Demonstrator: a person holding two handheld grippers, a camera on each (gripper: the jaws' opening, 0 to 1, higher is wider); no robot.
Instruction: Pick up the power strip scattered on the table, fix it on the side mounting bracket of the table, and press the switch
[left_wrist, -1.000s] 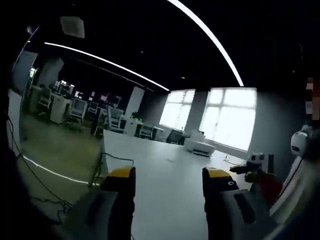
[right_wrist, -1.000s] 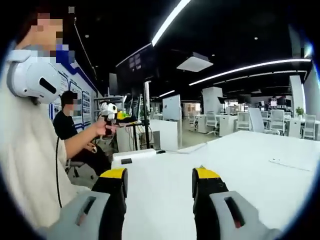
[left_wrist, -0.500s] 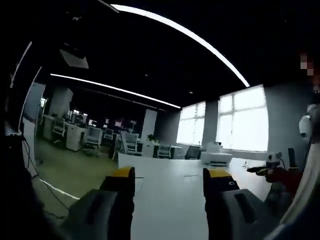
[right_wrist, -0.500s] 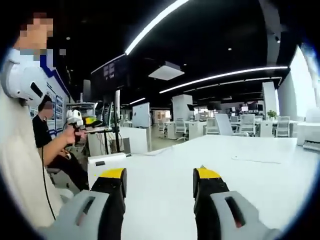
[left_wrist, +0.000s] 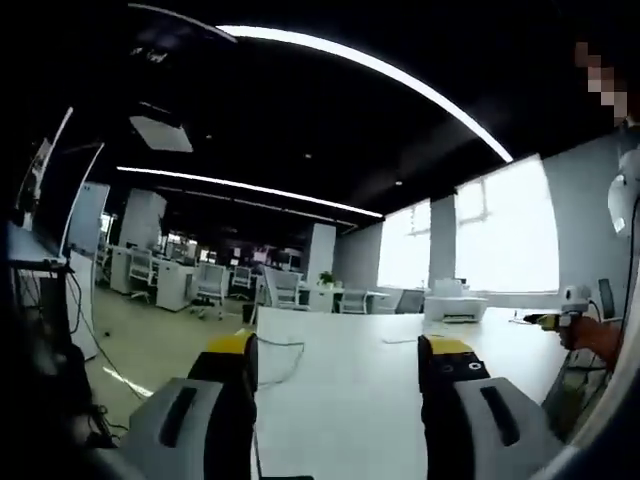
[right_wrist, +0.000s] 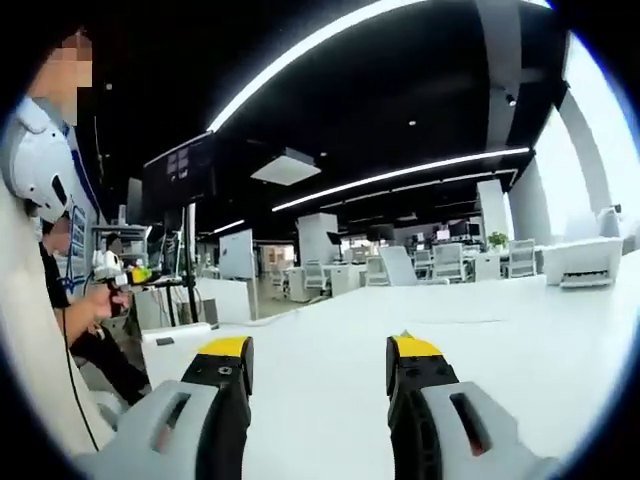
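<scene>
My left gripper (left_wrist: 340, 350) stands open above the near end of a long white table (left_wrist: 340, 400), with nothing between its yellow-tipped fingers (left_wrist: 232, 346). My right gripper (right_wrist: 318, 350) is open too, over the same table (right_wrist: 500, 340), and holds nothing. In the left gripper view the right gripper (left_wrist: 570, 305) sits small in a hand at the far right. In the right gripper view the left gripper (right_wrist: 108, 268) sits in a hand at the left. A flat white block with a dark mark (right_wrist: 175, 337) lies at the table's left end; I cannot tell what it is.
A person in white with a white headset (right_wrist: 35, 170) stands close at the left. A white printer (left_wrist: 455, 300) sits at the table's far end. A thin cable (left_wrist: 285, 345) hangs by the table's left edge. Desks and chairs (left_wrist: 200, 285) stand behind.
Both cameras have tilted up and swung, so the table looks flatter and more ceiling shows. Each view's other gripper has drifted toward the edge. Both stay open.
</scene>
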